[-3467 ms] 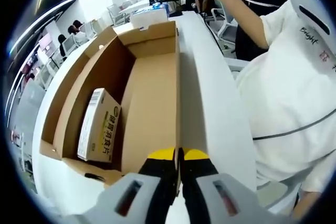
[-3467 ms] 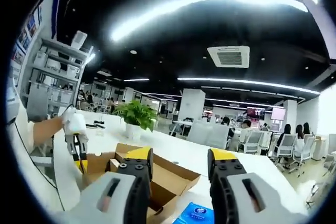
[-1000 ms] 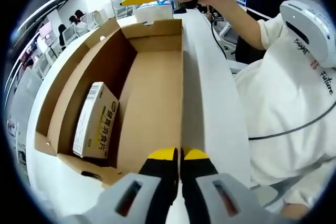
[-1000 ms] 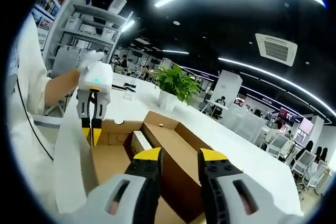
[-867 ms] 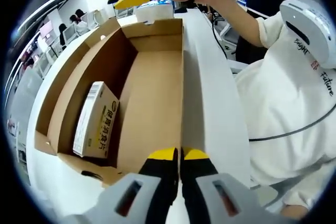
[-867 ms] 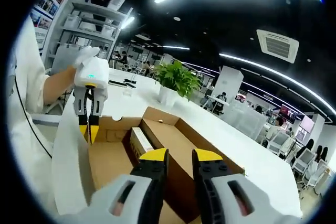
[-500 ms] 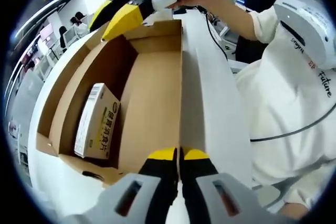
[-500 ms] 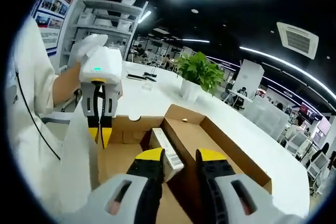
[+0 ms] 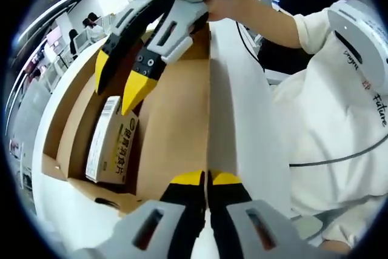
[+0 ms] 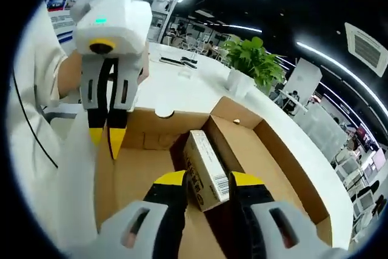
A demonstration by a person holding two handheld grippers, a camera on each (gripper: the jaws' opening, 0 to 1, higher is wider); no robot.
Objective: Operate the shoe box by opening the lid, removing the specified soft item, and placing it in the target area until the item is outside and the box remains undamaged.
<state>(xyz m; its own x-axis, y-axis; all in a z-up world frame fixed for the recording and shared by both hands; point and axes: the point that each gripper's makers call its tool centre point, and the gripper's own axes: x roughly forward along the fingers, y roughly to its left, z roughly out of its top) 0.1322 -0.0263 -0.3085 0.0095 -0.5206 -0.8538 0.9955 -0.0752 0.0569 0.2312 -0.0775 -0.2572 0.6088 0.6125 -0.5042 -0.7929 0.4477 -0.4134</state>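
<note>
The brown cardboard shoe box [image 9: 73,98] lies open on a white table. My left gripper [image 9: 207,179] is shut on the edge of its raised lid [image 9: 242,113], brown on one face and white on the other. A small printed carton [image 9: 112,141] lies inside against the far wall. My right gripper [image 9: 118,83] reaches down from above, open, its yellow tips just over the carton's upper end. In the right gripper view that gripper [image 10: 208,180] is open with the carton [image 10: 206,168] between its jaws. The left gripper [image 10: 106,137] pinches the lid at the upper left.
The person's white-sleeved arm and torso [image 9: 327,119] stand close on the lid's side. A potted plant [image 10: 251,59] and small items sit on the white table [image 10: 176,95] beyond the box. The box's far wall [image 10: 285,150] rises beside the carton. Chairs and desks lie further off.
My right gripper has come down from above the box into it, ending over the carton with its jaws a little wider. The left gripper has kept its hold on the lid.
</note>
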